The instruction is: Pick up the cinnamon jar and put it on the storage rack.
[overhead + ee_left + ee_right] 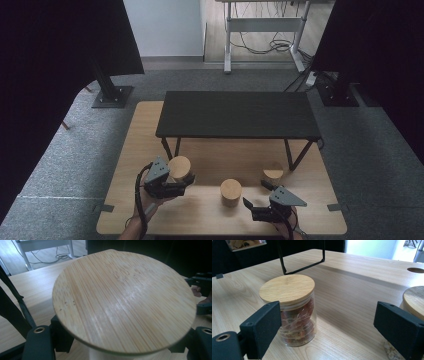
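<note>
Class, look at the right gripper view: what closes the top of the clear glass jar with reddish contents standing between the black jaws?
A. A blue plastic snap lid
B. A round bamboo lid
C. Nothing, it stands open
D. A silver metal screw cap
B: the clear glass jar wears a round bamboo lid with visible wood grain, and the right gripper has its jaws spread wide to either side of it.

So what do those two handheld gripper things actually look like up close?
Each is a black, blocky tool held in a bare hand; no sleeves show. The left gripper and right gripper both carry a grey three-cornered plate on top, and a black cable trails back from each. In the right gripper view, the two jaws are flat, matte black rectangular pads with small brass-coloured ringed holes in the arms.
</note>
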Demonstrator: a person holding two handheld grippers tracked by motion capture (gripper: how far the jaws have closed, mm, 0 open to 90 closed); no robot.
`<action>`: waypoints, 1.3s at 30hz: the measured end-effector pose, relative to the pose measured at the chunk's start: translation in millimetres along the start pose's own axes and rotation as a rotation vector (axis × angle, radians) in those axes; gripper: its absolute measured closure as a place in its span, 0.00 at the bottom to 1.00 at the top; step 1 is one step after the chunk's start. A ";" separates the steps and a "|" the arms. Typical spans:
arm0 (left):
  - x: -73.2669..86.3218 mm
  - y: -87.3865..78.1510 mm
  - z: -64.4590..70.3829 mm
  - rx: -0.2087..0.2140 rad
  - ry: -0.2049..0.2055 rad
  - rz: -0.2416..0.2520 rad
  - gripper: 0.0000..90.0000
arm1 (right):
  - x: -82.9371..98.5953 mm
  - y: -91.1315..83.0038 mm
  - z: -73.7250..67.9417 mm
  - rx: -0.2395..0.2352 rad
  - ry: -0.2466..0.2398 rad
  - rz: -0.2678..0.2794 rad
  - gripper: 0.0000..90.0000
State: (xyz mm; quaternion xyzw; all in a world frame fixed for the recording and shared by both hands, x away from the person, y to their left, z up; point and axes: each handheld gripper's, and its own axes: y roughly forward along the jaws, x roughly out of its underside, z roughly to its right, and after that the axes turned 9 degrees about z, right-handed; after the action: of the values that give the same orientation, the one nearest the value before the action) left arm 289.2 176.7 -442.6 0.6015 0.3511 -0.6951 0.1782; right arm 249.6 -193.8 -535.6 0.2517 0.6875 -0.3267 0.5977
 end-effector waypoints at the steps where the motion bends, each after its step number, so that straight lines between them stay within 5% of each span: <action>1: -0.6 -0.3 0.1 0.000 0.002 0.000 0.28 | 0.1 0.1 -0.2 -0.001 0.000 -0.001 0.08; 39: -33.1 -1.9 0.6 0.000 0.051 0.012 0.28 | 1.8 0.9 0.4 -0.021 0.014 -0.013 0.08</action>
State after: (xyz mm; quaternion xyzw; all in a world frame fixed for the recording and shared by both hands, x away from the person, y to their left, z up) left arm 294.5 171.8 -410.2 0.6210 0.3520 -0.6784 0.1736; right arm 250.3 -193.5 -537.5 0.2431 0.6968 -0.3215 0.5932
